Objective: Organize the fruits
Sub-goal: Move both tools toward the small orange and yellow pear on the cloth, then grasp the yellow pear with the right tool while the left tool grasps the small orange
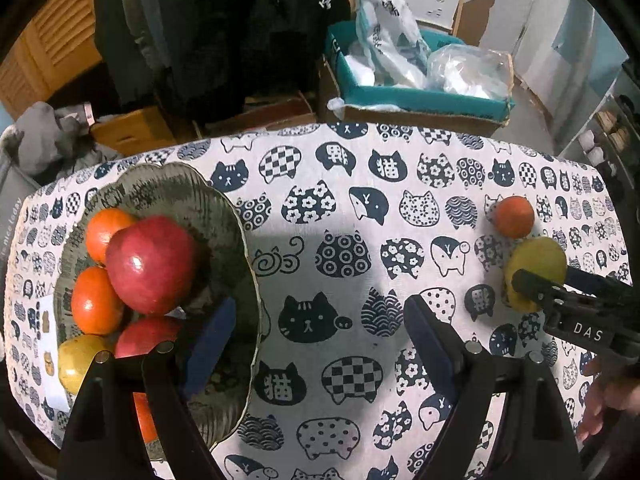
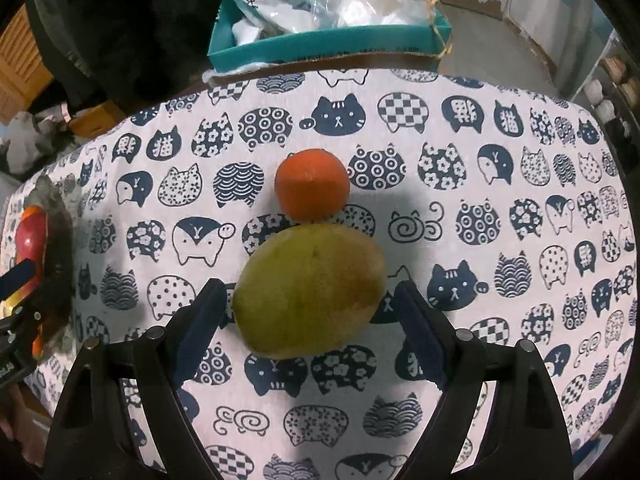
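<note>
A yellow-green mango (image 2: pixel 310 292) lies on the cat-print tablecloth (image 2: pixel 480 200), with an orange (image 2: pixel 312 184) touching its far side. My right gripper (image 2: pixel 312 322) straddles the mango, open, a narrow gap showing at each pad. In the left wrist view the same mango (image 1: pixel 538 258) and orange (image 1: pixel 514 216) sit at the right, with the right gripper (image 1: pixel 550 278) around the mango. My left gripper (image 1: pixel 320 340) is open and holds nothing; its left finger hangs over a grey-green plate (image 1: pixel 224 216). The plate carries two red apples (image 1: pixel 152 264), oranges (image 1: pixel 96 300) and another mango (image 1: pixel 78 360).
Beyond the table's far edge stands a teal box (image 1: pixel 420 98) filled with plastic bags, and dark clothing (image 1: pixel 224 32) hangs behind. Cardboard boxes (image 1: pixel 128 132) sit at the far left. A hand (image 1: pixel 600 404) shows at the right. The plate's rim (image 2: pixel 60 216) is at the right view's left edge.
</note>
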